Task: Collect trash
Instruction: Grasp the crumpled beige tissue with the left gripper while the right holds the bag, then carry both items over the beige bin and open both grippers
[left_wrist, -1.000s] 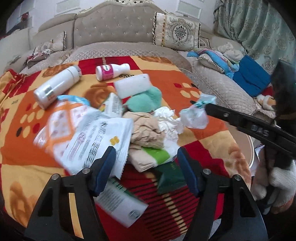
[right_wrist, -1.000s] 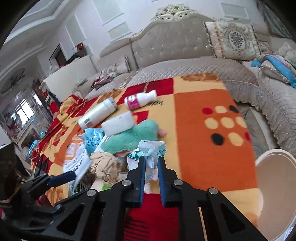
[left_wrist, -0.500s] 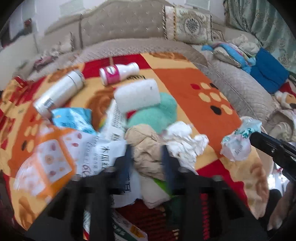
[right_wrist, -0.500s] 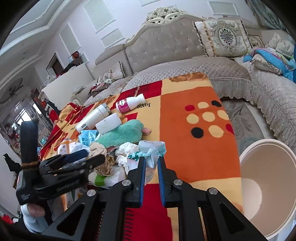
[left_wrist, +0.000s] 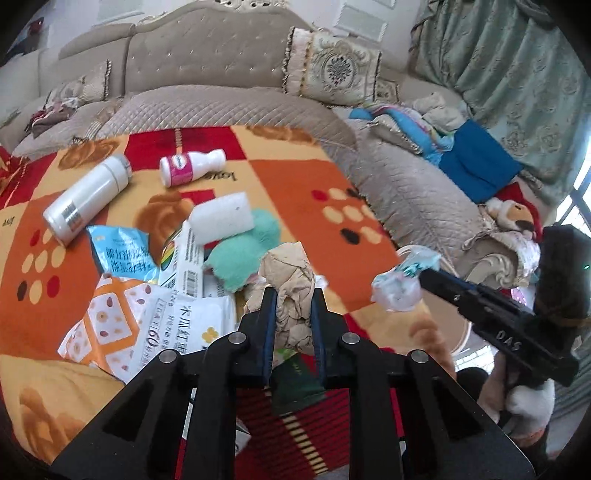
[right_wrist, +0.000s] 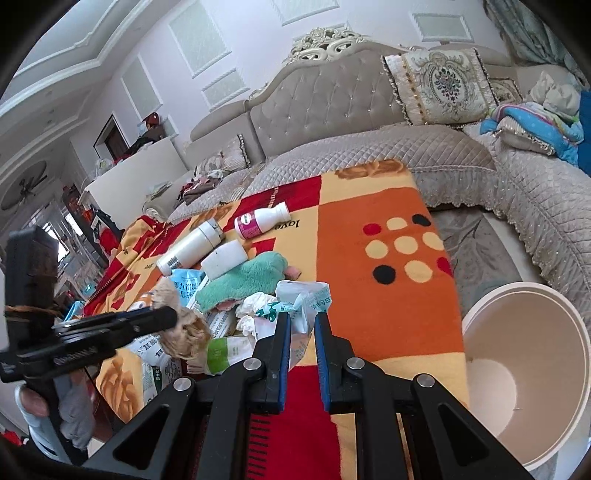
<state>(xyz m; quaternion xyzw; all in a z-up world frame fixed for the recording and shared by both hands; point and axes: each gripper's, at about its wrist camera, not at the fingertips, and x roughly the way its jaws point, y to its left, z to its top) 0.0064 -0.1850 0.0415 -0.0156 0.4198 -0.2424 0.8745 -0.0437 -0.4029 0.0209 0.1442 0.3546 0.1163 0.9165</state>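
A grey tufted sofa (right_wrist: 332, 110) wraps round the back and the right side, and before it an orange and red blanket (left_wrist: 295, 192) covers the tabletop. A white bin (right_wrist: 524, 369) stands open beside its right edge. The litter heap holds a white flask (left_wrist: 85, 195), a pink-labelled bottle (left_wrist: 190, 168), a teal plush cloth (left_wrist: 243, 251) and printed wrappers (left_wrist: 147, 325). The left gripper (left_wrist: 293, 310) has just clamped its jaws on a crumpled brown paper wad (left_wrist: 291, 291) above the heap. The right gripper (right_wrist: 301, 325) pinches a clear plastic wrapper (right_wrist: 303, 299) short of the bin.
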